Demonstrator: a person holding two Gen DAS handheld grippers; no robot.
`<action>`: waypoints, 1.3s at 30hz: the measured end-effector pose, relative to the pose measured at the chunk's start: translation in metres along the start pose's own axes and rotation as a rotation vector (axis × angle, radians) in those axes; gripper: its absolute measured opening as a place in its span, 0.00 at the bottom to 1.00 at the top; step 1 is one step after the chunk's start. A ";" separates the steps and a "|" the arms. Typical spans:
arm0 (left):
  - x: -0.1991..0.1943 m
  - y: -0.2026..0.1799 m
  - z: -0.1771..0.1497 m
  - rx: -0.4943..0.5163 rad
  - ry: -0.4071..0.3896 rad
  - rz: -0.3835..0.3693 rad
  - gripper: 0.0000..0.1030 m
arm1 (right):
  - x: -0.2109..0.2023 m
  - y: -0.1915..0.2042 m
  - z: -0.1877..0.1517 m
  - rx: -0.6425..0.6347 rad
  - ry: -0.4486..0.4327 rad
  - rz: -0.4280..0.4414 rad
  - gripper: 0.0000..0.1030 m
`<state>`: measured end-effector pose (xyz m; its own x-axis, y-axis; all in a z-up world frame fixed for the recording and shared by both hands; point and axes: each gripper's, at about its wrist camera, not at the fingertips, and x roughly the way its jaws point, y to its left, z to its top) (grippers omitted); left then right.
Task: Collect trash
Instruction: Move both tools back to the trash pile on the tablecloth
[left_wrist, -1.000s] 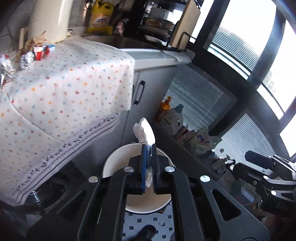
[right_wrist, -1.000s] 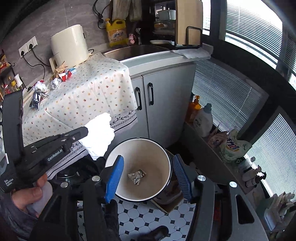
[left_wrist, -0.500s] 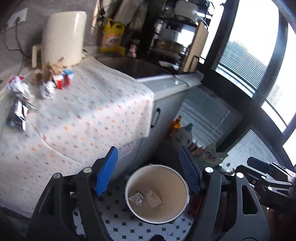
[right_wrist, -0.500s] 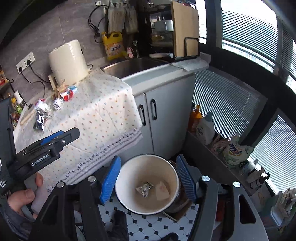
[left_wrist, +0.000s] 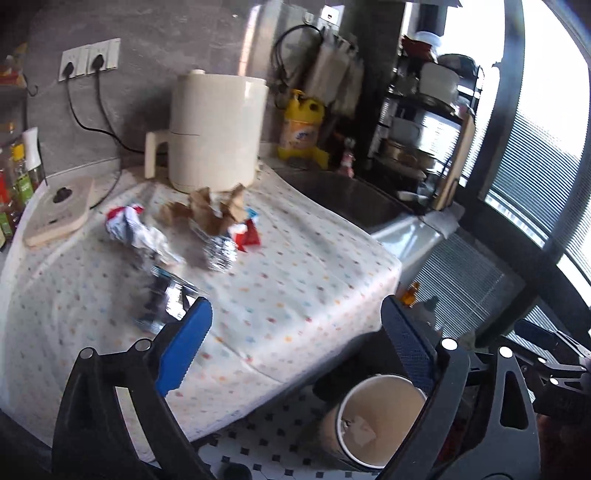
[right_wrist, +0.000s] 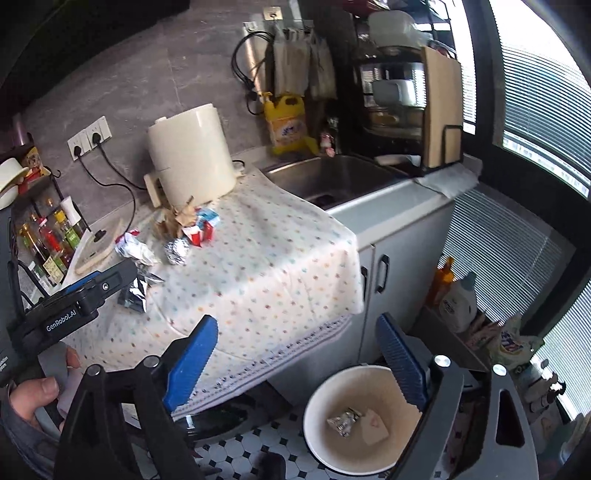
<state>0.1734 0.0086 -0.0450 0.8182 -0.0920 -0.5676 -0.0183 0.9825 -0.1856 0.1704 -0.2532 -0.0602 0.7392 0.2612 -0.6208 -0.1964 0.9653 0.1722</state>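
Observation:
Trash lies on the dotted tablecloth (left_wrist: 295, 280): a foil ball (left_wrist: 220, 254), a crumpled red-white-blue wrapper (left_wrist: 129, 229), a silver packet (left_wrist: 162, 299), brown paper scraps (left_wrist: 210, 212) and a red carton (left_wrist: 248, 234). The white bin (right_wrist: 364, 417) stands on the floor below the table edge, holding a silver wrapper (right_wrist: 343, 421) and a white tissue (right_wrist: 375, 424). My left gripper (left_wrist: 295, 350) is open and empty above the table's near corner. My right gripper (right_wrist: 295, 365) is open and empty above the bin and table edge. The left gripper also shows in the right wrist view (right_wrist: 99, 284).
A cream air fryer (left_wrist: 214, 129) stands behind the trash. A wooden board (left_wrist: 59, 218) lies at the left beside bottles (right_wrist: 48, 240). A sink (right_wrist: 332, 181), yellow detergent jug (right_wrist: 288, 125) and dish rack (right_wrist: 406, 92) are at the right. Detergent bottles (right_wrist: 458, 299) stand near the bin.
The left gripper opened and dropped the white tissue into the bin, then swung up toward the trash on the table. The right gripper also lifted and stayed open.

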 end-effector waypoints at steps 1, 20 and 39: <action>-0.001 0.008 0.003 -0.007 -0.007 0.011 0.89 | 0.003 0.007 0.003 -0.002 -0.004 0.005 0.87; -0.008 0.158 0.045 -0.155 -0.109 0.150 0.89 | 0.079 0.139 0.049 -0.094 -0.026 0.130 0.88; 0.080 0.226 0.079 -0.149 -0.006 0.136 0.83 | 0.162 0.201 0.072 -0.115 0.056 0.115 0.75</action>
<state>0.2799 0.2363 -0.0684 0.8057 0.0416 -0.5908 -0.2134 0.9510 -0.2239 0.2971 -0.0169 -0.0711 0.6712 0.3668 -0.6442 -0.3524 0.9224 0.1581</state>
